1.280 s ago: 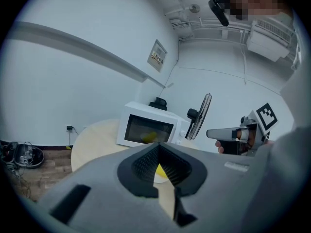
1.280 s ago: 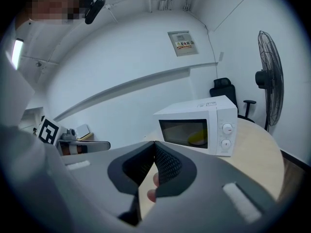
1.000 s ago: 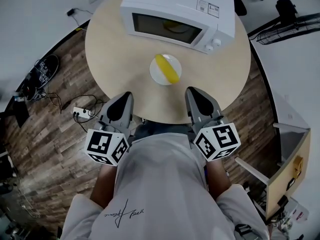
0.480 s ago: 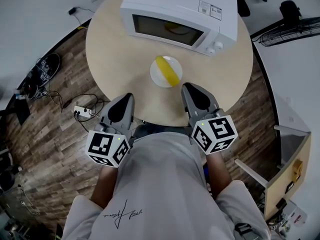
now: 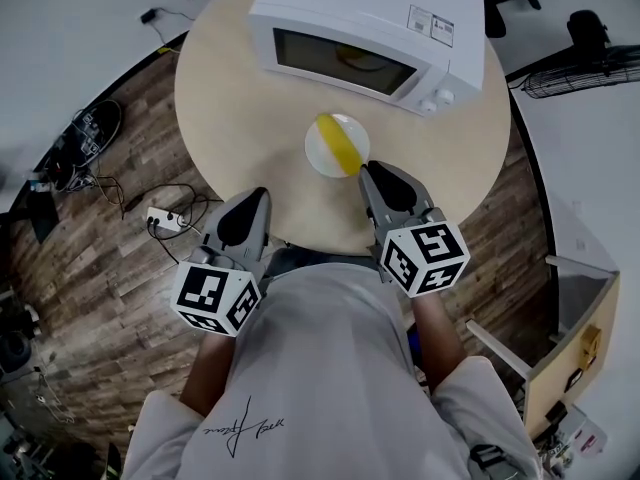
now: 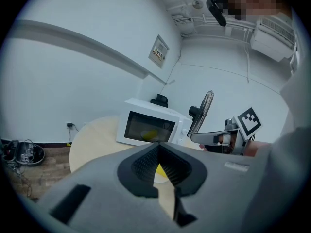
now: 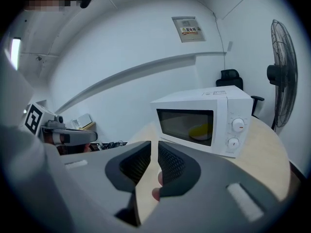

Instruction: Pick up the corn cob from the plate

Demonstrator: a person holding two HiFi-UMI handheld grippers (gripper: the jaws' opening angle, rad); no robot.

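Note:
A yellow corn cob (image 5: pixel 340 143) lies across a small white plate (image 5: pixel 322 149) on the round wooden table (image 5: pixel 230 98), in front of the microwave. My right gripper (image 5: pixel 366 168) points at the plate's near right rim, its tip just short of it. Its jaws are opening, with a narrow slit between them and nothing inside (image 7: pixel 154 142). My left gripper (image 5: pixel 258 190) hangs over the table's near edge, well left of the plate. Its tips meet, shut and empty (image 6: pixel 158 145). Behind them in the left gripper view show the corn cob (image 6: pixel 160 169) and the plate (image 6: pixel 163 177).
A white microwave (image 5: pixel 370 28) with its door shut stands at the back of the table, something yellow (image 5: pixel 350 56) behind its window. A power strip (image 5: pixel 165 225) and cables lie on the floor at left. A fan (image 5: pixel 580 58) and a cabinet (image 5: pixel 575 338) stand to the right.
My right gripper has moved forward and a little left, closing in on the plate's rim. The left gripper has stayed where it was.

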